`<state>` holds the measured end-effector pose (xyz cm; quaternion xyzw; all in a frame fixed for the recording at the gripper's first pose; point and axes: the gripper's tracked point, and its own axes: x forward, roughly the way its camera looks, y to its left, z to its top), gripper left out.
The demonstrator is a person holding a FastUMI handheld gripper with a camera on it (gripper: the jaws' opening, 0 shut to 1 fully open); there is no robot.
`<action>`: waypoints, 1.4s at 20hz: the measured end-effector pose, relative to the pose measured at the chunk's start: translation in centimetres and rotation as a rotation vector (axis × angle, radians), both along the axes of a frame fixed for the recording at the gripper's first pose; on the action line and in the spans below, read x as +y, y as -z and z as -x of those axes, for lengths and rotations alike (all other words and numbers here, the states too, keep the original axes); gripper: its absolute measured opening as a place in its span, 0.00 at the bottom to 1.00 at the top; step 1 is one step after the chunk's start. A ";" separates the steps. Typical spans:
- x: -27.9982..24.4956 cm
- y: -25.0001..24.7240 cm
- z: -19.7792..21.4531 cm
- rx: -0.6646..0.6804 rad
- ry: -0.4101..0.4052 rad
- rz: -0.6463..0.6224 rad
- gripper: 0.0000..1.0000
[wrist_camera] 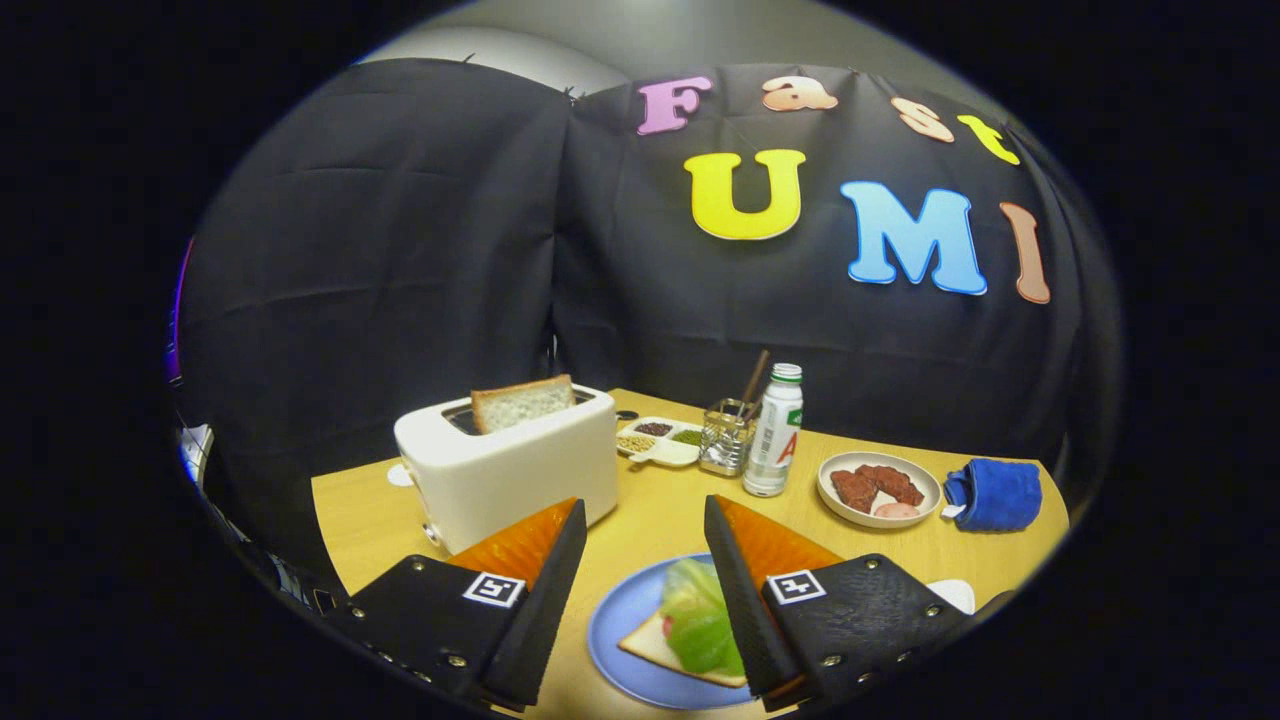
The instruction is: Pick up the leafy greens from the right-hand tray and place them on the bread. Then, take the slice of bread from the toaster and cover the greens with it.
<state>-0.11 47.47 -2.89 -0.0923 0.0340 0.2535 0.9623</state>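
Green and glossy, the leafy greens (697, 612) lie on a slice of bread (652, 642) that rests on a blue plate (612, 630), low between the two fingers of the hand-held gripper (645, 525) and close against the inner face of the right one. The hand-held gripper's fingers stand wide apart with nothing held between them; they hang above the plate and the pale wooden worktop (665, 510).

Just beyond the left finger stands a white toaster (510, 465), and a second slice of bread (522, 402) sticks upright out of its slot. To the right of the toaster, farther back on the worktop, sits a white divided dish (662, 441) with small portions of seeds or grains in its compartments. Beside it is a clear glass holder (727, 438) with a thin brown stick leaning out of it, and just beside that a white bottle with a green cap (775, 432). Farther right lies a white plate (848, 510) carrying reddish-brown pieces of meat and a small pink item. A rolled blue cloth (995, 494) lies near that plate, at the worktop's far right corner.
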 end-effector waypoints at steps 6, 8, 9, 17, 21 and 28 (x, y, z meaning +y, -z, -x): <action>9.1 -2.0 1.4 -0.051 0.029 -0.043 0.73; 10.9 -2.3 1.2 -0.085 0.042 -0.034 0.73; 11.6 -2.2 1.0 -0.092 0.047 -0.027 0.73; 14.9 -0.1 -4.2 -0.012 0.182 -0.009 0.72; 15.3 0.4 -6.2 -0.020 0.219 0.011 0.61; 15.0 0.3 -6.7 -0.004 0.233 -0.047 0.09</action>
